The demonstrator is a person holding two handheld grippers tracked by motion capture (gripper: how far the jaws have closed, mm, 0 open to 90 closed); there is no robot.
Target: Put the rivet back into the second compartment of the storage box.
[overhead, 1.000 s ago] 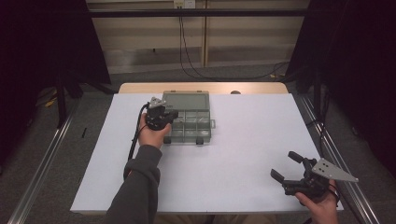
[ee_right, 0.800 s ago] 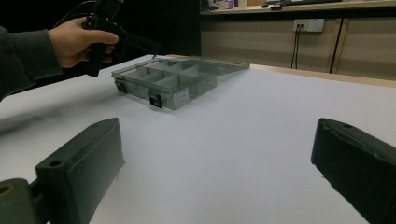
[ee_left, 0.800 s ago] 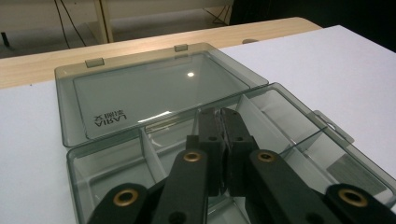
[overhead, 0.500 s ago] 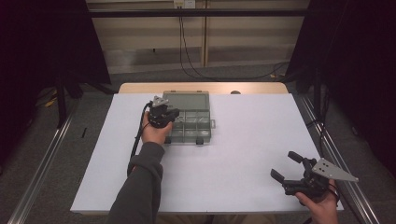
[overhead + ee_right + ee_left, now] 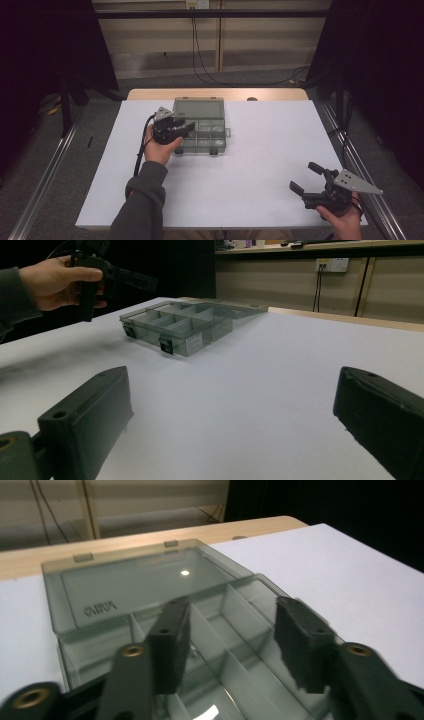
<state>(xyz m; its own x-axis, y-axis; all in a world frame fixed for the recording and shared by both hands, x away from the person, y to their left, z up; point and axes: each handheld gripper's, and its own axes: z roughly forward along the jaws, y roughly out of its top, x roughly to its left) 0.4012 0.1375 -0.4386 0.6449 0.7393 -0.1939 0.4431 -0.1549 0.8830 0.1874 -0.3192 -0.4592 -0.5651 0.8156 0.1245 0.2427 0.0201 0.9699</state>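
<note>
So the grey translucent compartment box [image 5: 199, 125] is sitting just above the middle of the high view, on the white table [image 5: 260, 165], lid flipped flat toward the far edge; the left gripper [image 5: 182, 130] is hovering over the box's left side, jaws parted with nothing between them, dividers [image 5: 210, 630] showing right under them in the left gripper view; the right gripper [image 5: 307, 177] is hanging out at the lower right of the frame, well apart from the box, jaws spread wide and holding nothing.
</note>
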